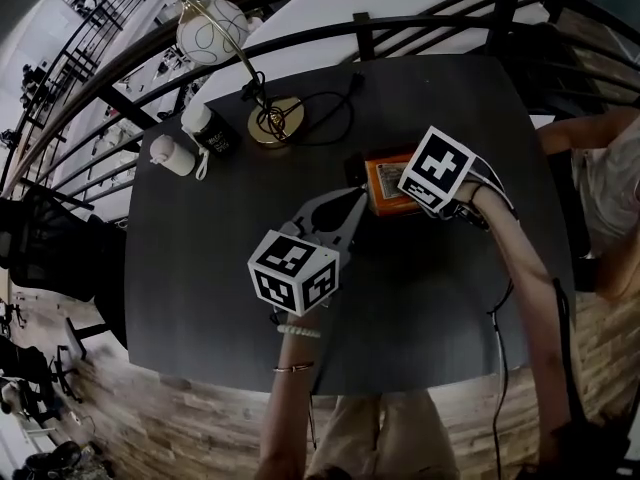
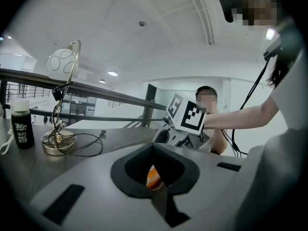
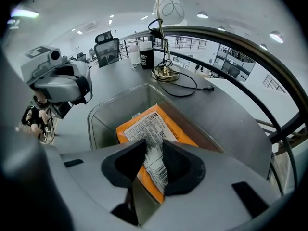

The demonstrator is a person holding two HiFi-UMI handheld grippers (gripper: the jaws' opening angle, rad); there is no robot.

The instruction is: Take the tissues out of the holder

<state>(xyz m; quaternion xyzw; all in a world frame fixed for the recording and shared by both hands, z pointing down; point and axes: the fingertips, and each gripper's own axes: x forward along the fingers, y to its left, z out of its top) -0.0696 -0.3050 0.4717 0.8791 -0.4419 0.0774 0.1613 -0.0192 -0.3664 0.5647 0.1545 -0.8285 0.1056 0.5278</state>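
- The right gripper (image 3: 153,148) had its jaws almost closed, pinching the near edge of the orange tissue pack (image 3: 161,126) at its white printed label (image 3: 149,129).
- The pack lay slanted just ahead of and below those jaws, inside the clear holder (image 3: 101,114), whose walls rose on either side of it.
- The left gripper (image 2: 153,148) had its jaws drawn together so that the tips met, and a strip of the orange pack showed just past them.
- Those tips sat just beside the holder's nearest corner; whether they touched its wall could not be made out.
- Just beyond the left gripper's tips and a little to their right stood the right gripper, its marker cube (image 2: 187,113) facing back.
- A dark table (image 1: 200,268) lay under both grippers.
- Farther beyond the left gripper, off to its left, a gold lamp (image 2: 58,143) with a round white shade stood on the table, its black cord (image 2: 99,142) looping toward the grippers.
- Left of the lamp stood a dark bottle (image 2: 21,129), with a white bottle (image 1: 172,154) beside it.
- Farthest off, a dark railing (image 2: 96,91) ran behind the table.
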